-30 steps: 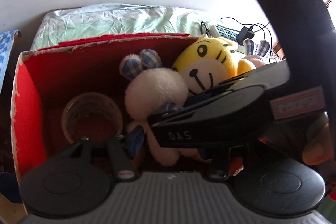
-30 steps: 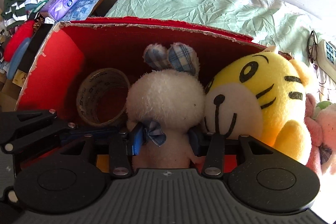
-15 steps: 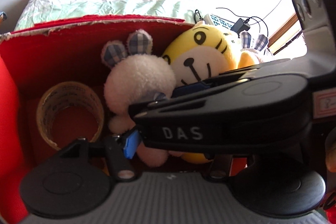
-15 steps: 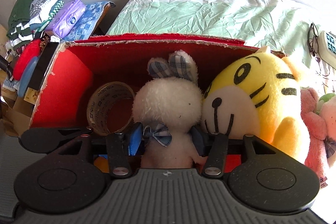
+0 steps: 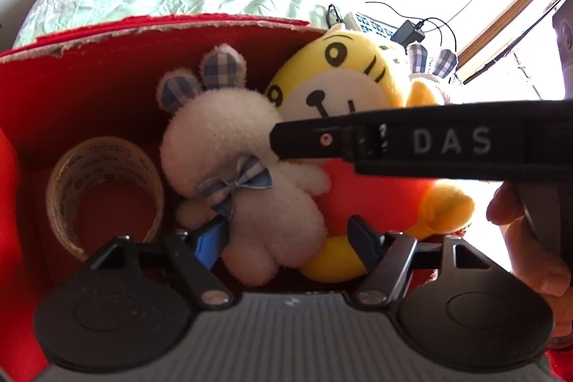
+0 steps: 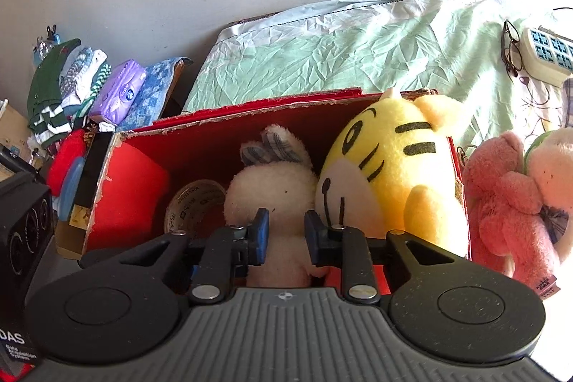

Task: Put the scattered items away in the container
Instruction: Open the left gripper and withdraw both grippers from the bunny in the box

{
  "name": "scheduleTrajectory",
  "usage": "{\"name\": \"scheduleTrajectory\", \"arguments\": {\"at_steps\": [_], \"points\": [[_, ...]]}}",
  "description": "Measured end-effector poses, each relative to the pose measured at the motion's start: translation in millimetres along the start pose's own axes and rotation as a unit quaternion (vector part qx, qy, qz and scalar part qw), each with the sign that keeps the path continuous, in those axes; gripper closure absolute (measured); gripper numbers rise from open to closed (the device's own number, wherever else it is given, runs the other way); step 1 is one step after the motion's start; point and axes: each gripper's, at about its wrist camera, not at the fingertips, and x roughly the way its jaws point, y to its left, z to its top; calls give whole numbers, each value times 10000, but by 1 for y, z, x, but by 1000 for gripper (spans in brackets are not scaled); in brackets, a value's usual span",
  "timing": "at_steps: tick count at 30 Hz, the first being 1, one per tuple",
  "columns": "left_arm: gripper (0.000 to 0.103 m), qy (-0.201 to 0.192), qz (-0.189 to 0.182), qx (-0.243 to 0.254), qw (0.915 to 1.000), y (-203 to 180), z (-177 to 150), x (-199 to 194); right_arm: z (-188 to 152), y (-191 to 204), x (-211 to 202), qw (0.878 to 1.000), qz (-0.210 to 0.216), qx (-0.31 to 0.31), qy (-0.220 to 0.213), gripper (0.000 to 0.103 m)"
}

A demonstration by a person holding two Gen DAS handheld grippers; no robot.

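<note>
With the white rabbit (image 5: pixel 229 167) already lying inside the red box (image 5: pixel 89 85), I read this step as letting go cleanly and backing both tools out. Nearest me, my left gripper (image 5: pixel 286 238) has its jaws spreading apart; the rabbit's legs sit between them, but the pads no longer seem to press the plush. I would finish that spread before lifting, so the fur does not snag and drag the toy back up.

My right gripper (image 6: pixel 283 233) hangs just above the rabbit with its jaws closing toward a narrow gap, and I see nothing caught between them; the rabbit's head only shows behind. From the left camera its body crosses in front of the yellow tiger (image 5: pixel 343 88), so I judge the two tools crowded and would lift the right one away first.

Left of the rabbit, the tape roll (image 5: pixel 104 192) leans on the box floor. Beyond the box's right wall, a pink plush (image 6: pixel 508 199) waits outside, probably the next pick. Farther off lies green bedding (image 6: pixel 358 49).
</note>
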Motion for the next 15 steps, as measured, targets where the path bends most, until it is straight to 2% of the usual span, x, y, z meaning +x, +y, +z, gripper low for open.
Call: {"name": "scheduleTrajectory", "arguments": {"at_steps": [3, 5, 15], "points": [[27, -78, -39, -75, 9999, 3, 0, -7, -1, 0, -3, 10000, 8, -29, -32, 78], [19, -140, -49, -75, 9999, 4, -2, -12, -2, 0, -3, 10000, 31, -33, -34, 78], [18, -344, 142, 98, 9993, 1, -8, -33, -5, -1, -4, 10000, -9, -43, -88, 79]]}}
